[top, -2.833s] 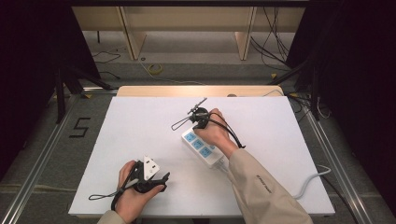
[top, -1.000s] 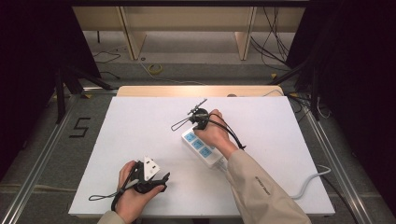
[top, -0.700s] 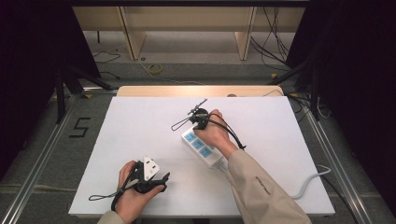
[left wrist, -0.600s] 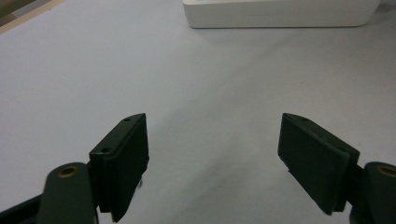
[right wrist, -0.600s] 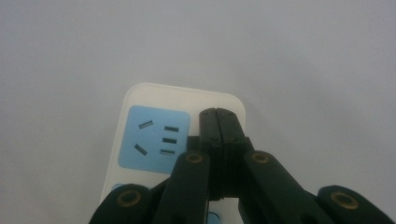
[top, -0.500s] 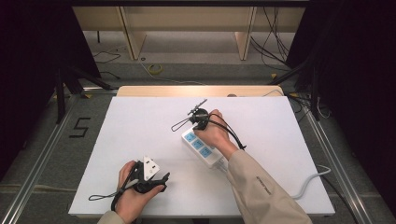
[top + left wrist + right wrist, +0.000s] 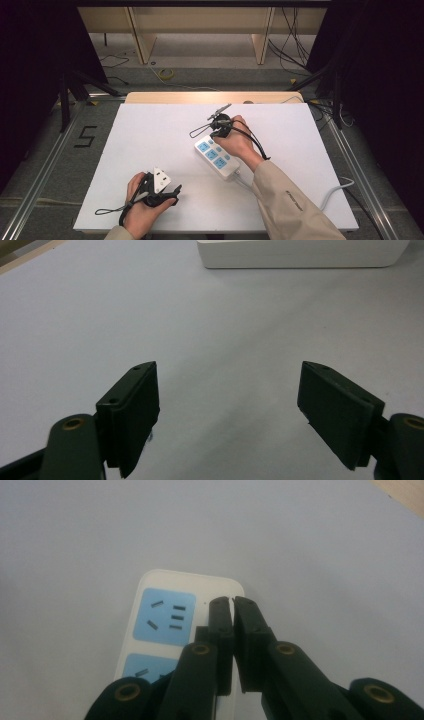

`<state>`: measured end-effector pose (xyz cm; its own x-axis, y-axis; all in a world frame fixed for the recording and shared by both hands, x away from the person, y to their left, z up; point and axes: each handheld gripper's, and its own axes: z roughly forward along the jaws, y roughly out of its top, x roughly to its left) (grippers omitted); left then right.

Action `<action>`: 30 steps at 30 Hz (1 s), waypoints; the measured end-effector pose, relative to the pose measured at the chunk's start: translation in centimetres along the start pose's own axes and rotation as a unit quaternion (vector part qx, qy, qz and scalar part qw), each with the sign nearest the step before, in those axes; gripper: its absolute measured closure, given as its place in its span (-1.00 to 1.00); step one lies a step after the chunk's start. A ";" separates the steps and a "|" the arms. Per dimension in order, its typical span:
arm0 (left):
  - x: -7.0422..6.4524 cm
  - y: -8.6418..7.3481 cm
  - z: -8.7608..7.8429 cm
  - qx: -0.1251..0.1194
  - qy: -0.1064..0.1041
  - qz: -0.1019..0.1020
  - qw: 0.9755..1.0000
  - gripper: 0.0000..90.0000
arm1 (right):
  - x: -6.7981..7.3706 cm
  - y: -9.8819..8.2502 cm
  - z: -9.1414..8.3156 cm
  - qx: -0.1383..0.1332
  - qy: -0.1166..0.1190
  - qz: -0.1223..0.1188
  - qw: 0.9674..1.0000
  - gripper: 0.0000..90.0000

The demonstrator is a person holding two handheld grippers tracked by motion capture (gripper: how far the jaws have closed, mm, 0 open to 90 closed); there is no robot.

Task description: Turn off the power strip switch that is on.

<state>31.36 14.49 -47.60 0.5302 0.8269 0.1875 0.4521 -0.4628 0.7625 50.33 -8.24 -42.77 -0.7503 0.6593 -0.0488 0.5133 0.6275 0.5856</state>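
White plastic with blue sockets: that is the power strip (image 7: 216, 157), and it lies in the middle of the white counter (image 7: 125, 145). Its long side runs on a slant, from the far end near the middle of the counter down toward your right sleeve, where its cord goes off.

Your right tongs (image 7: 233, 602) sit right over its far end, just beside the top blue socket. The jaws have just been opening a tiny bit, but they look almost pressed together and nothing is between them.

Your left tongs (image 7: 227, 405) are well apart from the strip, near your edge of the counter. Their jaws stand wide with nothing in them. A small white plug block (image 7: 161, 180) sits by that hand.

So your right hand is much nearer to the strip.
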 end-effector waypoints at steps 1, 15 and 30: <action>0.0 0.0 0.0 0.001 0.000 0.000 1.000 -0.46 | -0.1 -0.2 -0.1 -0.001 0.001 0.003 1.000 0.91; 0.1 -0.2 0.1 0.005 0.000 -0.002 1.000 -0.45 | -1.2 -4.0 -2.5 -0.024 0.017 0.016 0.999 0.49; 0.3 -0.4 0.2 0.013 0.001 -0.005 1.000 -0.45 | -2.2 -11.7 -7.3 -0.083 0.020 0.035 0.996 0.25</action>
<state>31.44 14.85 -48.00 0.5243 0.8318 0.1822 0.4747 -0.4632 0.7484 42.94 -20.08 -43.62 -0.7333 0.6794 0.0270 0.4913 0.5021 0.7117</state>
